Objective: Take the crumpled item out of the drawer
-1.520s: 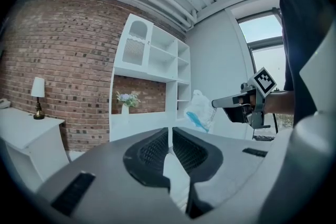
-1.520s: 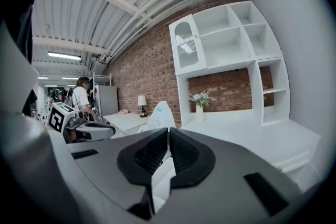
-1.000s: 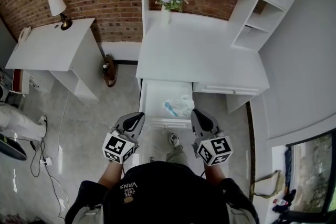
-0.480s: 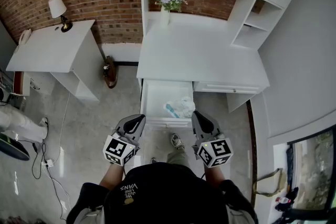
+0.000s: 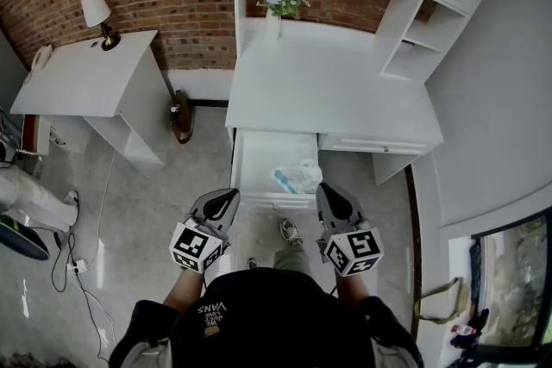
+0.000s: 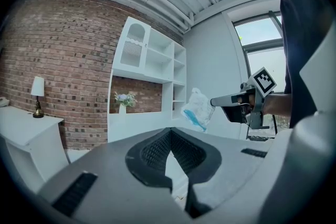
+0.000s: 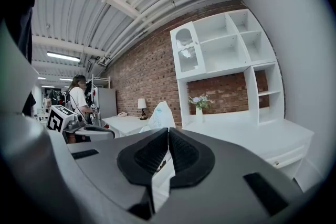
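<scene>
The right tongs [image 5: 329, 190] are pinching the crumpled item [image 5: 298, 176], a thin white bag with a blue patch. Their jaws are pressing almost together on a fold of it, and in the left gripper view the bag is hanging free off their tip. In the head view it is showing at ten o'clock from those tongs, over the near right part of the open drawer [image 5: 252, 158]. The drawer is sticking out from under the white bench [image 5: 332, 90] at twelve o'clock. The left tongs [image 5: 227, 197] are hovering shut and empty at eight o'clock from the drawer, just outside its front left corner.

The step in hand is looking like the lift-out itself. Whether the bag's lowest fold is already clearing the drawer front is not showing from above. So the safe way is going up first, then drawing back toward six o'clock. The film is looking light and slippery, so a firm pinch and a slow, even pull are mattering most, since a jerk is risking a slip or a snag on the rim. The left tongs are doing best by holding aside, out of the bag's path.
</scene>
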`<state>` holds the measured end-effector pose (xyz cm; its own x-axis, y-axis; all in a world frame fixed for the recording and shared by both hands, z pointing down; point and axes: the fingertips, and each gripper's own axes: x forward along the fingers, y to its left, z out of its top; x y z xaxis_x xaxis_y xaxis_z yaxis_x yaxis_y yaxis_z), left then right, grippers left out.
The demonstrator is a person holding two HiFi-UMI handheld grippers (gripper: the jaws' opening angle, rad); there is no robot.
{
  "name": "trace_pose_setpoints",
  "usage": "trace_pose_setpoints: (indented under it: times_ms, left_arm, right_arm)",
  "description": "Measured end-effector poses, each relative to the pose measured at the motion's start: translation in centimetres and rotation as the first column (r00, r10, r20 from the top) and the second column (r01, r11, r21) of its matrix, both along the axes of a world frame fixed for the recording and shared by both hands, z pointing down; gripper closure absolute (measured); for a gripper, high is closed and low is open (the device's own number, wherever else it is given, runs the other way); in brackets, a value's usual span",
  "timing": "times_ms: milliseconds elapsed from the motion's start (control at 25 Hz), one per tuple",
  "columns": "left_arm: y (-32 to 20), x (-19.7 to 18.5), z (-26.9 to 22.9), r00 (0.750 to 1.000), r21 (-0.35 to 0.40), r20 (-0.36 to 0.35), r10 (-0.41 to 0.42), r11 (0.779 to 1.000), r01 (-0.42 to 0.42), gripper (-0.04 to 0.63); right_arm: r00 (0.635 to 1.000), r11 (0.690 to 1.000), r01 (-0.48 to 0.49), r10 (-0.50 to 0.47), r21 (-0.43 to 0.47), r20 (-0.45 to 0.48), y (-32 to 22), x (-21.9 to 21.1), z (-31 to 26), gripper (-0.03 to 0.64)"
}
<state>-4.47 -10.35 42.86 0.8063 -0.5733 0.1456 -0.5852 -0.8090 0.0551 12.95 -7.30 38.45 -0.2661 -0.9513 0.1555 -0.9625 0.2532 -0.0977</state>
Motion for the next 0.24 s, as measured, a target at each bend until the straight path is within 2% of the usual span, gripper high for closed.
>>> trace_pose_setpoints:
  times_ms: [240]
  left_arm:
    - [-0.58,0.3,0.02,1.0,0.004,-0.001,-0.001,1.0,0.001,0.589]
  right_arm:
    - [1.0,1.0,-0.001,0.001,-0.007,0.0,-0.53,0.33,0.22,0.609]
